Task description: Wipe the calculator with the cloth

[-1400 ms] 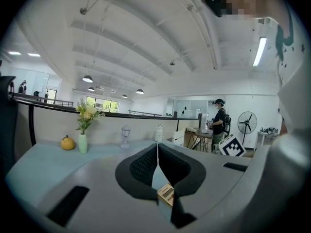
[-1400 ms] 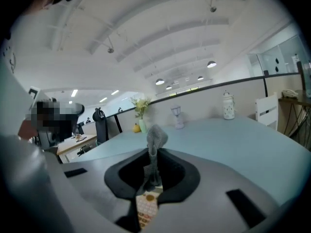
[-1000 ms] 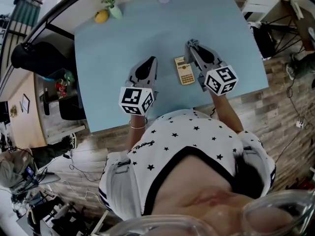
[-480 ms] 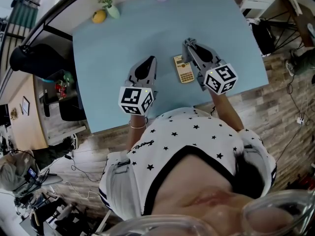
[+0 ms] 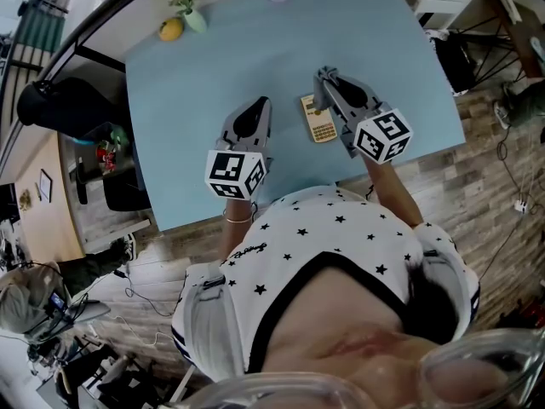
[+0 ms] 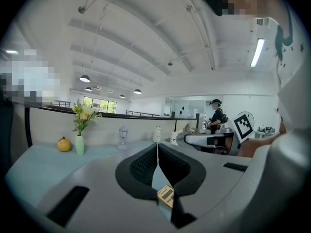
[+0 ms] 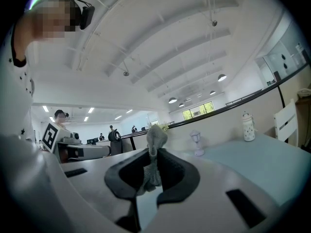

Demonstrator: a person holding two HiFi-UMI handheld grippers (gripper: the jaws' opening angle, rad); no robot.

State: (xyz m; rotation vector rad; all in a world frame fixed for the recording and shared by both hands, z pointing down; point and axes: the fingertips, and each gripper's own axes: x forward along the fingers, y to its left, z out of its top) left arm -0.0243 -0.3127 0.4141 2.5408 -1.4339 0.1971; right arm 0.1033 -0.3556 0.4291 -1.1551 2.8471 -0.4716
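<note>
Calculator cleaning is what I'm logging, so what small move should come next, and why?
Probably lower the right tongs slightly toward the calculator until the cloth presses on its face. The right tongs are shut on the cloth, and the calculator lies flat on the table just beside them; contact isn't clear. The left tongs are shut and empty.

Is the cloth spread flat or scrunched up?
Scrunched up. The cloth is a narrow wad pinched between the jaws of the right gripper, poking out past them.

A flower vase (image 5: 197,20) and yellow fruit (image 5: 173,29) (side by side) sit on the blue table (image 5: 213,75).
</note>
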